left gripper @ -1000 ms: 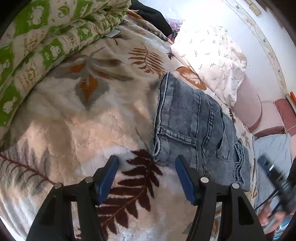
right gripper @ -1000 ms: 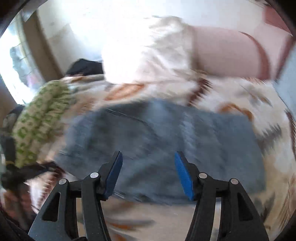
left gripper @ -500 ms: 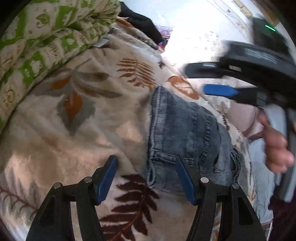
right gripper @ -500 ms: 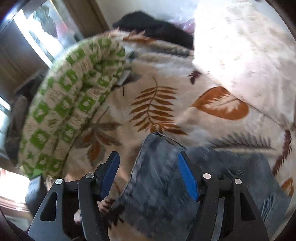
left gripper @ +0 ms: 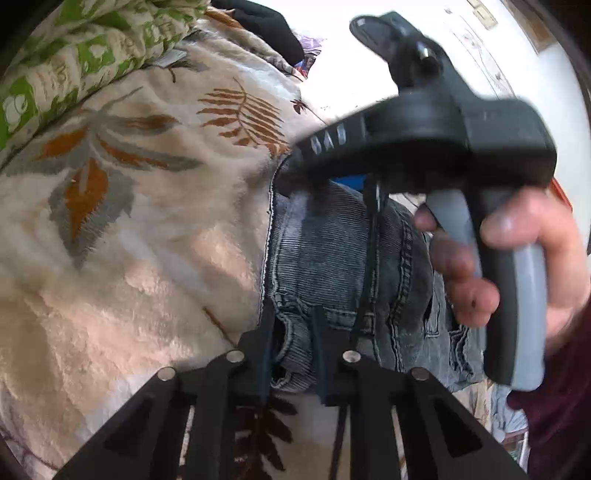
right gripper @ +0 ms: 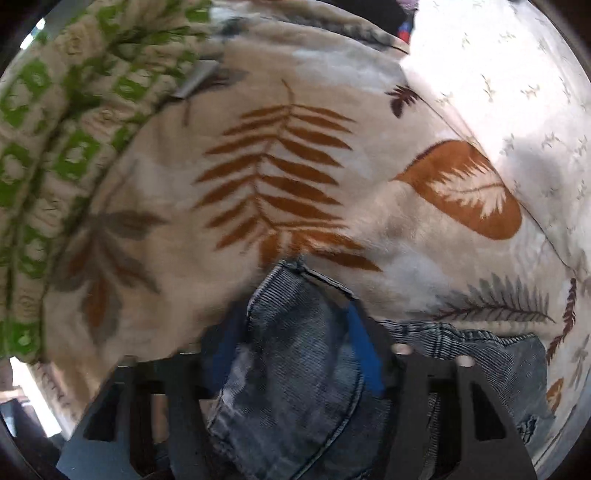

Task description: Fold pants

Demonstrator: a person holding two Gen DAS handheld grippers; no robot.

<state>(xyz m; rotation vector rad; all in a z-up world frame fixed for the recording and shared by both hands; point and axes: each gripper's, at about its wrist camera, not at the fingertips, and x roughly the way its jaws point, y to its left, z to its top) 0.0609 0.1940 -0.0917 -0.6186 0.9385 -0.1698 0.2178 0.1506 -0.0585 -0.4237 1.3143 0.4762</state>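
Observation:
The folded grey-blue denim pants [left gripper: 332,258] lie on a cream leaf-print blanket [left gripper: 147,240]. My left gripper [left gripper: 291,332] is shut on the near corner of the pants. My right gripper [right gripper: 295,343] is shut on the far corner of the pants [right gripper: 295,369], with denim bunched between its blue pads. In the left wrist view the right gripper's black body and the hand on its grey handle [left gripper: 517,258] cover the far part of the pants.
A green-and-white quilt [left gripper: 74,44] is heaped at the left. A white patterned pillow [right gripper: 517,92] lies at the right. Dark clothing [left gripper: 266,22] sits at the far end of the bed.
Both grippers were open and apart from the pants. The right one swung over to the far corner and both have closed on the denim.

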